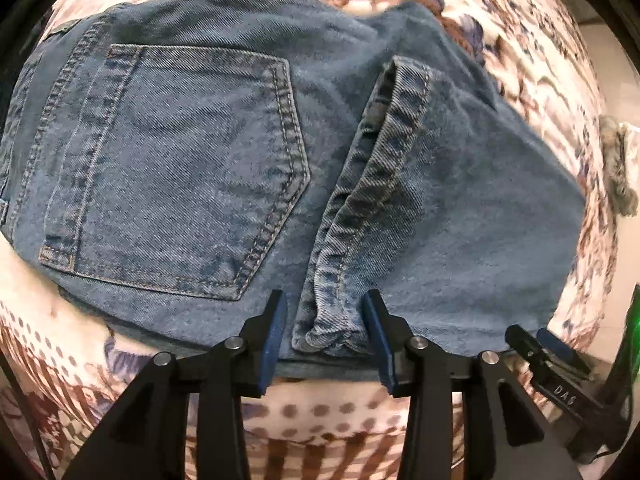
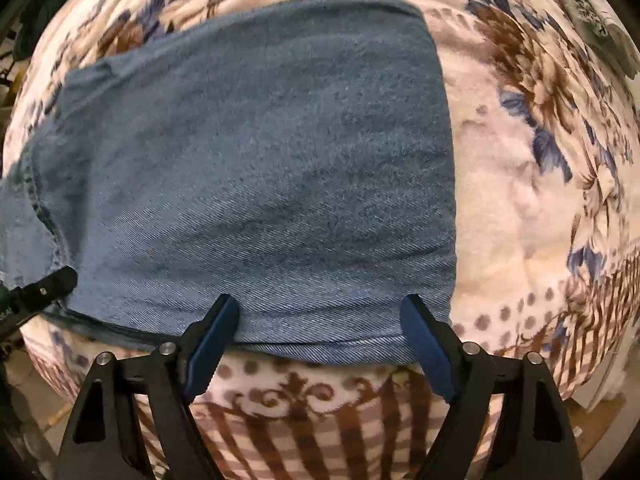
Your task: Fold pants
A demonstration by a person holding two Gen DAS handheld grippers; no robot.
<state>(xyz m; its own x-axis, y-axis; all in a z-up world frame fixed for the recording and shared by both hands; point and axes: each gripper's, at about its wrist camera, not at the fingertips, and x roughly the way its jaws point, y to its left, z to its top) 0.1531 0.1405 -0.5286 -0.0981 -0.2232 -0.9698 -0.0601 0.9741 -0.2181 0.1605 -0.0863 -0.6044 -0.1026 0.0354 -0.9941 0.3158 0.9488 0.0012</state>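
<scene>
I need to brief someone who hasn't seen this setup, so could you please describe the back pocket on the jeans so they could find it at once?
Start with the flowered blanket and the folded blue jeans lying on it. In the left wrist view the back pocket is the five-sided stitched patch on the left half of the denim. Unlike the thick hemmed leg cuff beside it, it lies flat and is outlined by double rows of tan thread.

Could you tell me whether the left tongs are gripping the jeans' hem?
Apart: in the left wrist view, the left tongs straddle the hem of the jeans, with denim visible beside both pads.

left tongs (image 1: 326, 322) narrowly parted, right tongs (image 2: 320, 320) wide
</scene>
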